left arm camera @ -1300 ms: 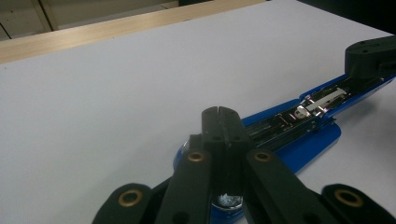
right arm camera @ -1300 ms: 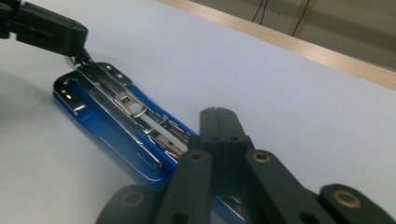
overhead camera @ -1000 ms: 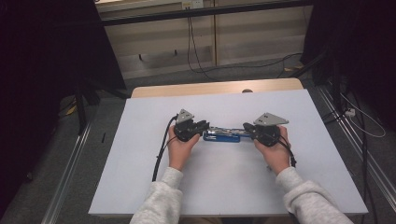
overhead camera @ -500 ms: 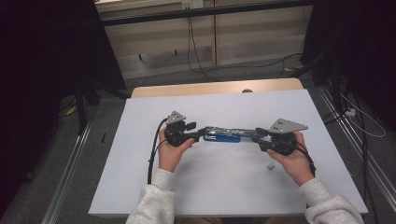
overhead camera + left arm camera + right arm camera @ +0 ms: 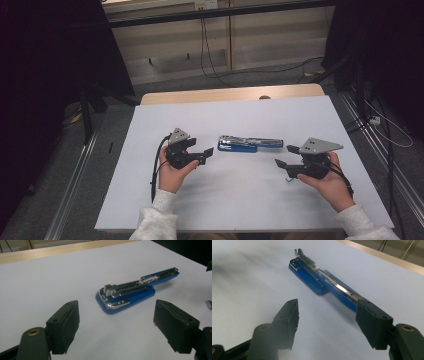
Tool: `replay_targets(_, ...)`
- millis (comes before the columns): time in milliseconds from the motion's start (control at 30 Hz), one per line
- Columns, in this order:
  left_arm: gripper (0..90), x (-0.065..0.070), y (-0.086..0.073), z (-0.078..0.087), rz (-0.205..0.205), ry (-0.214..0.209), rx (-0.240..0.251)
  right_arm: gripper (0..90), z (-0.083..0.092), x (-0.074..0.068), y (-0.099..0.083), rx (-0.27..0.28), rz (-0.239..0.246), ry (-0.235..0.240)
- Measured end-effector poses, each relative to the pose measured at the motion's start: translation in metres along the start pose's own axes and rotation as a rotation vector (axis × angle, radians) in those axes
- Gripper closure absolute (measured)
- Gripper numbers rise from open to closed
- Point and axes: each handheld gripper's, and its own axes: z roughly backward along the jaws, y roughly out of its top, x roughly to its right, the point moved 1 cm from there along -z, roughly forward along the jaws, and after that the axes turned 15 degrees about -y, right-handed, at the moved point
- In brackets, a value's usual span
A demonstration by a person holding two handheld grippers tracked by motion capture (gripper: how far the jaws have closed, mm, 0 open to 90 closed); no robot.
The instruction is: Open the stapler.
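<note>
White table [image 5: 150, 200], dark room, stapler [image 5: 250, 144] lying flat between both grippers.

Left gripper [image 5: 206, 154] and right gripper [image 5: 283, 156] are both released, jaws just been opening, nothing between them; stapler sits just ahead of each. It looks splayed open, so a sloppy re-grab could snap it shut or skid it. Hands low and level, jaws pointing inward at each other.

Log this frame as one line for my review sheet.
stapler: flat on white table, untouched | left gripper: open, jaws just opening, nothing between | right gripper: open, jaws just opening, nothing between
</note>
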Motion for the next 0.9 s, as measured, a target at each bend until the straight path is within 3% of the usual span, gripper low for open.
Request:
replay_targets(300, 13.0, 0.004, -0.015, 0.024, 0.011, 0.027, 0.035, 27.4, 0.012, 0.015, -0.027, -0.006, -0.087, -0.025)
replay_targets(500, 12.1, 0.005, -0.027, 0.040, -0.005, 0.043, 0.036, 23.5, 0.020, 0.027, -0.034, -0.009, -0.085, -0.051)
replay_targets(667, 10.4, 0.005, -0.036, 0.050, 0.005, 0.052, 0.058, 20.6, 0.022, 0.033, -0.037, -0.002, -0.083, -0.049)
replay_targets(900, 9.2, 0.007, -0.044, 0.060, 0.012, 0.061, 0.062, 17.3, 0.020, 0.028, -0.038, -0.025, -0.061, 0.007)
